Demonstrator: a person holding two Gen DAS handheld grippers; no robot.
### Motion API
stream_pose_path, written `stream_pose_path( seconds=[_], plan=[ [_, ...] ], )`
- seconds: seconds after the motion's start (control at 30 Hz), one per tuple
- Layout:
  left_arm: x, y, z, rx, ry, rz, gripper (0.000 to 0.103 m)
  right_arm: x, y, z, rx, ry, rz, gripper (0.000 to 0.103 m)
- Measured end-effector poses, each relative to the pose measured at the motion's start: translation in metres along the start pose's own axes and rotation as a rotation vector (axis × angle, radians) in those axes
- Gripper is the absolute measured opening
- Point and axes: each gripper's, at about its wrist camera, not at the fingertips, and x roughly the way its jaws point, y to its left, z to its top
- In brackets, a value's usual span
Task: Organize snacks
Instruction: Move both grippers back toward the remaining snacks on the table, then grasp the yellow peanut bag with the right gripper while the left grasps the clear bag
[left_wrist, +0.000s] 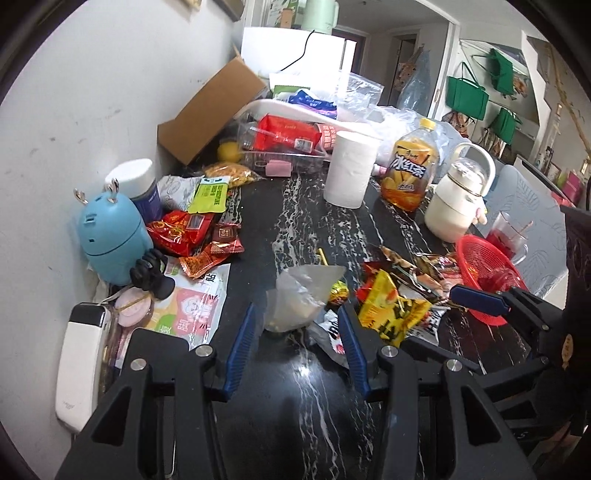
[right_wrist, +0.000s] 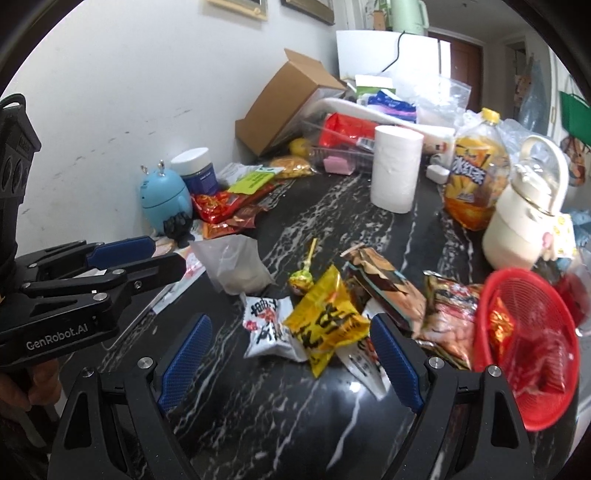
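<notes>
A pile of snack packets lies on the black marble table: a yellow packet (right_wrist: 327, 325), a white packet (right_wrist: 267, 325), brown packets (right_wrist: 384, 284) and a lollipop (right_wrist: 301, 278). A red mesh basket (right_wrist: 532, 339) at the right holds a red snack (right_wrist: 500, 325). My right gripper (right_wrist: 291, 354) is open, its fingers either side of the yellow and white packets. My left gripper (left_wrist: 297, 347) is open, just short of a clear plastic bag (left_wrist: 301, 299); the yellow packet (left_wrist: 388, 310) lies to its right. The right gripper's blue fingertip (left_wrist: 476, 297) shows beside the basket (left_wrist: 484, 266).
More red snack packets (left_wrist: 184, 229) lie at the left by a blue figurine (left_wrist: 110, 236). A toilet roll (left_wrist: 349, 168), an iced-tea bottle (left_wrist: 410, 170), a white kettle (left_wrist: 458, 199), a cardboard box (left_wrist: 214, 110) and a clear tray (left_wrist: 284, 144) stand at the back.
</notes>
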Motion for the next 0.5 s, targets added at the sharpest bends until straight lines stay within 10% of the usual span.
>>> stream_pose_path(
  seconds=[0.5],
  plan=[
    [0.053, 0.005, 0.022, 0.032, 0.054, -0.096, 0.045, 0.049, -0.024, 0.010, 0.036, 0.085, -0.001, 0.086]
  ],
)
